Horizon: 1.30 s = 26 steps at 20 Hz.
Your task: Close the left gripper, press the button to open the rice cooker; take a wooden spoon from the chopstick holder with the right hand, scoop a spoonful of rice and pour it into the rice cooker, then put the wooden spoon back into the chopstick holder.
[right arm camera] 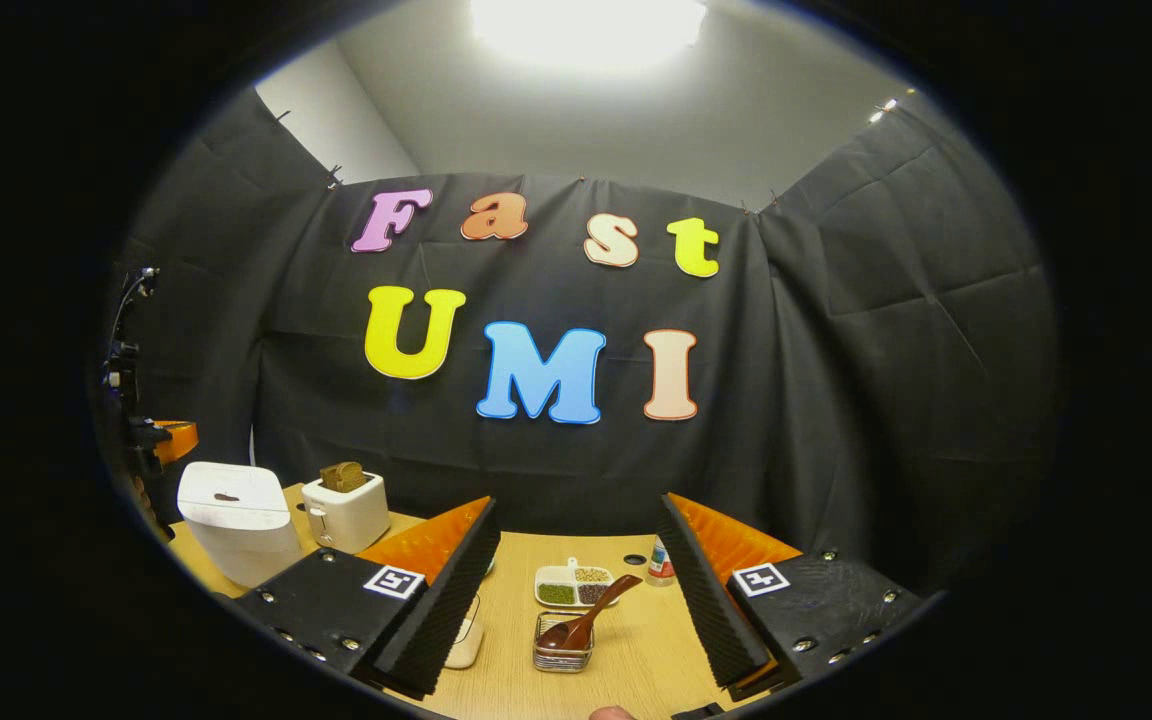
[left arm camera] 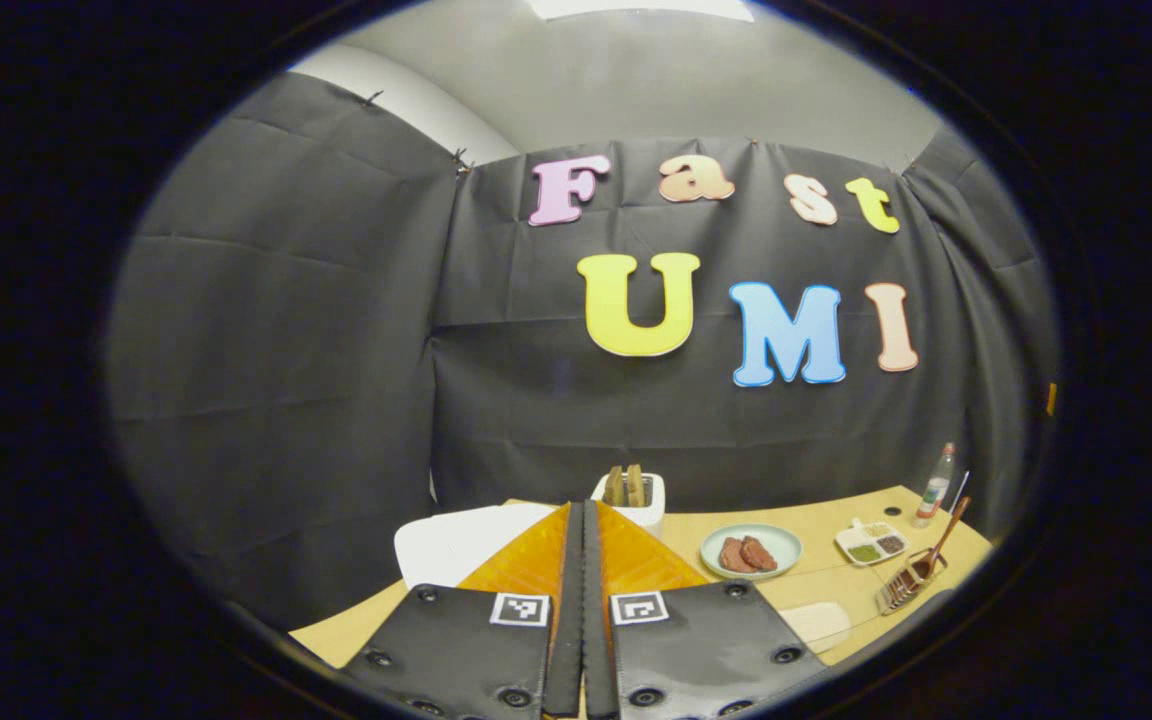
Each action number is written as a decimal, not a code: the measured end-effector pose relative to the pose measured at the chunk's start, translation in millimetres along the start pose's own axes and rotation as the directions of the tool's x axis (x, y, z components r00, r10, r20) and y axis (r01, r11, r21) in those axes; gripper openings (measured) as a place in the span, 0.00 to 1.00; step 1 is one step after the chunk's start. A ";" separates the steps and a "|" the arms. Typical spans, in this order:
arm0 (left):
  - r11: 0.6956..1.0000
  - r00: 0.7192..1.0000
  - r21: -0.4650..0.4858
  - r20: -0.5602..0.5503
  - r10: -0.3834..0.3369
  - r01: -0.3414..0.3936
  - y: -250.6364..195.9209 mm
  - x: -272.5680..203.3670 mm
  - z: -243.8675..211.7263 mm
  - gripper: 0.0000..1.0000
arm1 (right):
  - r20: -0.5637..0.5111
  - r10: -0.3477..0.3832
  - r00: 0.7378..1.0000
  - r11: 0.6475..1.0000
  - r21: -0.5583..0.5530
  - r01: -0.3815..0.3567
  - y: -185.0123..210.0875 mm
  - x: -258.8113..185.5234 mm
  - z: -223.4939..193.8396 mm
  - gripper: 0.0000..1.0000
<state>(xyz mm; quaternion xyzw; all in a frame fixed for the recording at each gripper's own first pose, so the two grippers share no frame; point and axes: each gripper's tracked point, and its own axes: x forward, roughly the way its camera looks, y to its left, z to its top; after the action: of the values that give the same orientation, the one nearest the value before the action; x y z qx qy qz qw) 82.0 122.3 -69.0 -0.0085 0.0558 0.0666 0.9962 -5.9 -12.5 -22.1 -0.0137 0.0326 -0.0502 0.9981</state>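
Left gripper (left arm camera: 583,520) closed, right gripper (right arm camera: 576,560) agape just short of wooden spoon (right arm camera: 586,617): light, stiff, smooth; best pinched mid-handle above chopstick holder (right arm camera: 563,650).

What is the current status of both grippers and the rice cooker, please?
Left gripper shut, empty. Right gripper open. Rice cooker lid down; wooden spoon in chopstick holder.

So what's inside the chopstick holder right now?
The wooden spoon leans in the chopstick holder, bowl down, handle angled up to the right. Whether anything lies beneath the spoon's bowl is hidden.
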 end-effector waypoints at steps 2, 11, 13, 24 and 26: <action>1.000 0.999 -0.005 -0.032 -0.004 0.004 6.0 16.4 -11.2 0.08 | -0.007 -0.016 1.000 1.000 0.001 0.016 -1.7 -0.8 -2.0 0.96; 0.999 0.979 -0.031 -0.204 0.000 -0.006 27.4 66.7 -92.0 0.09 | -0.010 -0.064 0.998 0.998 -0.029 0.063 -1.8 -6.0 -0.6 0.96; 1.000 0.976 -0.027 -0.219 0.008 -0.014 31.4 71.8 -101.6 0.09 | -0.014 -0.066 0.998 0.997 -0.036 0.065 1.0 -5.8 -2.2 0.96; 0.996 0.963 -0.087 -0.271 0.011 -0.036 30.1 76.3 -131.1 0.09 | -0.026 -0.059 0.998 0.997 -0.040 0.058 4.2 0.9 -5.5 0.96; 0.993 0.953 -0.114 -0.304 0.004 -0.041 32.1 79.3 -135.5 0.09 | -0.029 -0.052 0.998 0.998 -0.037 0.051 3.9 3.3 -8.1 0.96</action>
<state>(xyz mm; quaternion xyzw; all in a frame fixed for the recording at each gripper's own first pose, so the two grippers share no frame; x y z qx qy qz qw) 140.9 161.2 -212.9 -0.0771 0.2040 0.0790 0.9727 -2.8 -9.1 -30.5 -0.0317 0.0480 -0.0755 0.9955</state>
